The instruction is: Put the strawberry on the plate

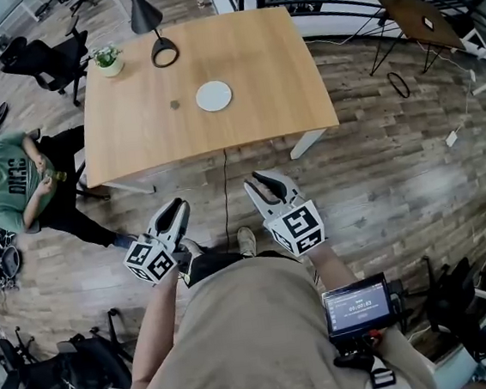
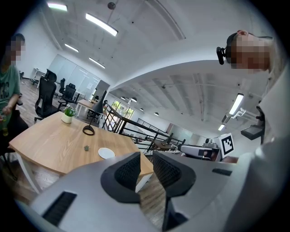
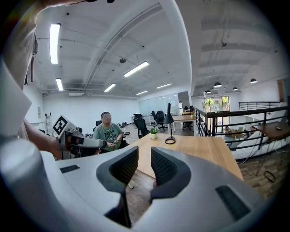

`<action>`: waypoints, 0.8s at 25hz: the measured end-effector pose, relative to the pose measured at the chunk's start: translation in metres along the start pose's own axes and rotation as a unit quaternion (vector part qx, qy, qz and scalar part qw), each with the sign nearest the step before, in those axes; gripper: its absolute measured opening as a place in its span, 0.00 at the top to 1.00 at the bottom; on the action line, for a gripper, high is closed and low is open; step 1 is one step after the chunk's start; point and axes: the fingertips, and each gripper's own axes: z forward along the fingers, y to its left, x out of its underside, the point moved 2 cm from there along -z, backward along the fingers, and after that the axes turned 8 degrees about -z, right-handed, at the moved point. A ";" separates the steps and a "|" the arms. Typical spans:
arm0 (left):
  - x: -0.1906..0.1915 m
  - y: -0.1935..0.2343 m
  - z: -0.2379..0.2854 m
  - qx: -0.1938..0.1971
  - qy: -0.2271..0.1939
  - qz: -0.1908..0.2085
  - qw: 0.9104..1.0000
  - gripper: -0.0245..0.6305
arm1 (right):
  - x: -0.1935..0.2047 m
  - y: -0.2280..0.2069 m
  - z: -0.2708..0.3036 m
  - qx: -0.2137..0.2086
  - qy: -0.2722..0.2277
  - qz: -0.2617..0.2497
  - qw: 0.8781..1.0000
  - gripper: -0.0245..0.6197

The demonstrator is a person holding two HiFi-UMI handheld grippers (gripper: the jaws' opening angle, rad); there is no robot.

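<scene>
Left gripper [image 1: 178, 206] and right gripper [image 1: 263, 178] both empty, held short of the light wooden worktop [image 1: 255, 67].
Each gripper's jaws stand a narrow gap apart with nothing between them, above the wood-plank floor [image 1: 397, 182]. The small dark strawberry [image 1: 174, 105] lies on the worktop just left of the round white plate [image 1: 214, 96], not touching it. A black desk lamp [image 1: 157, 34] stands at the far edge.

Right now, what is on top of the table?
A white plate, a small dark item beside it, a lamp and a potted plant. The plate looks empty; nothing is covered.
</scene>
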 end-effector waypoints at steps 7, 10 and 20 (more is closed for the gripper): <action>0.006 0.005 0.006 -0.010 0.001 -0.006 1.000 0.85 | 0.008 -0.007 0.007 -0.009 0.004 0.003 1.000 0.83; 0.009 0.009 0.010 -0.020 0.000 -0.011 1.000 0.85 | 0.014 -0.013 0.012 -0.016 0.009 0.007 1.000 0.83; 0.004 0.048 0.007 -0.046 -0.005 -0.046 0.998 0.85 | 0.021 -0.011 0.060 -0.039 0.036 0.012 0.999 0.83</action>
